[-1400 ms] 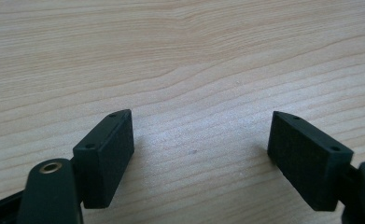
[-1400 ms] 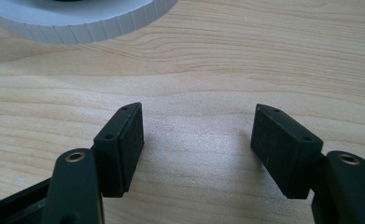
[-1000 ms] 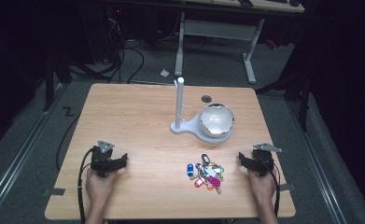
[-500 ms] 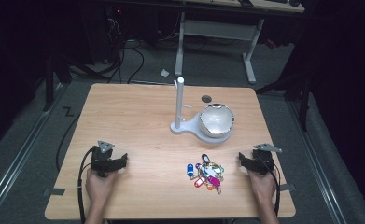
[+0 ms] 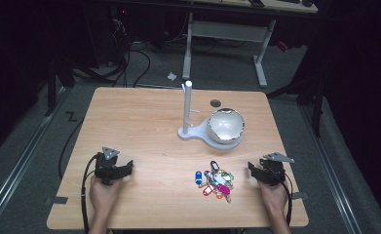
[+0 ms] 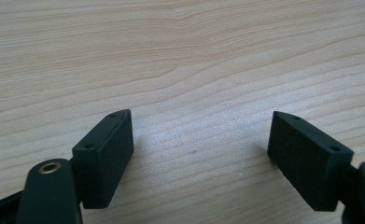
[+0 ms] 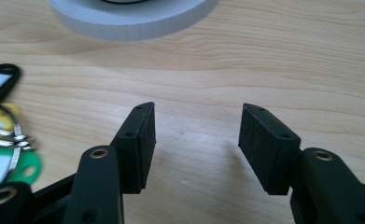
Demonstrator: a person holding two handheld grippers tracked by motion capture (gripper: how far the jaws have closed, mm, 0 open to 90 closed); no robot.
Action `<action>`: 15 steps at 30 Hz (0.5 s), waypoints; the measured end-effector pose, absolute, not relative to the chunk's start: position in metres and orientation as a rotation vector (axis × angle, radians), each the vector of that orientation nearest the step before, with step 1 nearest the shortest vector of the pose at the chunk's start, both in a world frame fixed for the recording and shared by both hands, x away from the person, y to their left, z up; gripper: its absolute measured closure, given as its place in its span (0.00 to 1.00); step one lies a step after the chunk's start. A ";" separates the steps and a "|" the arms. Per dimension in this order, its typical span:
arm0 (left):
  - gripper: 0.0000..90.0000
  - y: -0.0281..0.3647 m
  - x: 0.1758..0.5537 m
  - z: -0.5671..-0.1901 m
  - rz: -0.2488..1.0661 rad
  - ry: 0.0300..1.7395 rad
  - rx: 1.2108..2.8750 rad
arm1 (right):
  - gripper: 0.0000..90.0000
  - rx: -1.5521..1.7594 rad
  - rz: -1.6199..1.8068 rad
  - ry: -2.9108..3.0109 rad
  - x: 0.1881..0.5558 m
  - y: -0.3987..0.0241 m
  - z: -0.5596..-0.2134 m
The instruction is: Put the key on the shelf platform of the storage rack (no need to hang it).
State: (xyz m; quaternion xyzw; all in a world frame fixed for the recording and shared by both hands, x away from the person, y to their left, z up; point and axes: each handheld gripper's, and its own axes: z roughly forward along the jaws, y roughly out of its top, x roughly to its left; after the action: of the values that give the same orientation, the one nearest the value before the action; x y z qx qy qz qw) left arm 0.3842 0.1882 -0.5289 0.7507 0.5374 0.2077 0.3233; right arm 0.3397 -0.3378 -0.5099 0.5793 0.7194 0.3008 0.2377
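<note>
A bunch of coloured key tags (image 5: 214,183) lies on the wooden table (image 5: 139,122), near the front and right of the middle. My right gripper (image 5: 252,170) rests on the table just right of the tags and points at them. In the right gripper view the tags (image 7: 3,135) sit at the left, outside the jaws. The right gripper (image 7: 196,135) is open; its jaws have just been closing, with only bare wood between them. My left gripper (image 5: 127,168) lies at the front left, and in its own view the left gripper (image 6: 201,149) stands wide open over bare wood.
A white stand with an upright post (image 5: 187,109) and a shiny bowl (image 5: 224,125) sits behind the tags; its white base (image 7: 133,16) shows ahead of the right jaws. A small dark disc (image 5: 216,103) lies near the far edge. A metal desk frame (image 5: 227,29) stands beyond the table.
</note>
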 end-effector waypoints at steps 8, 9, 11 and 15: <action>0.26 0.188 0.384 -0.529 0.545 1.411 1.969 | 0.52 1.518 0.908 2.042 0.326 -0.322 -0.500; 0.26 0.188 0.384 -0.529 0.544 1.411 1.969 | 0.52 1.508 0.917 2.051 0.324 -0.318 -0.499; 0.26 0.188 0.384 -0.529 0.544 1.411 1.969 | 0.52 1.491 0.939 2.074 0.320 -0.312 -0.497; 0.26 0.188 0.384 -0.529 0.545 1.410 1.969 | 0.52 1.448 0.975 2.119 0.316 -0.301 -0.494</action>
State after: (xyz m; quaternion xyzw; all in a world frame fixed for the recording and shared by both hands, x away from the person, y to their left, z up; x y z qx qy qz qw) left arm 0.3843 0.1882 -0.5289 0.7505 0.5375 0.2077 0.3234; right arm 0.3156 -0.3007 -0.4937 0.5171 0.7567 0.3482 0.1969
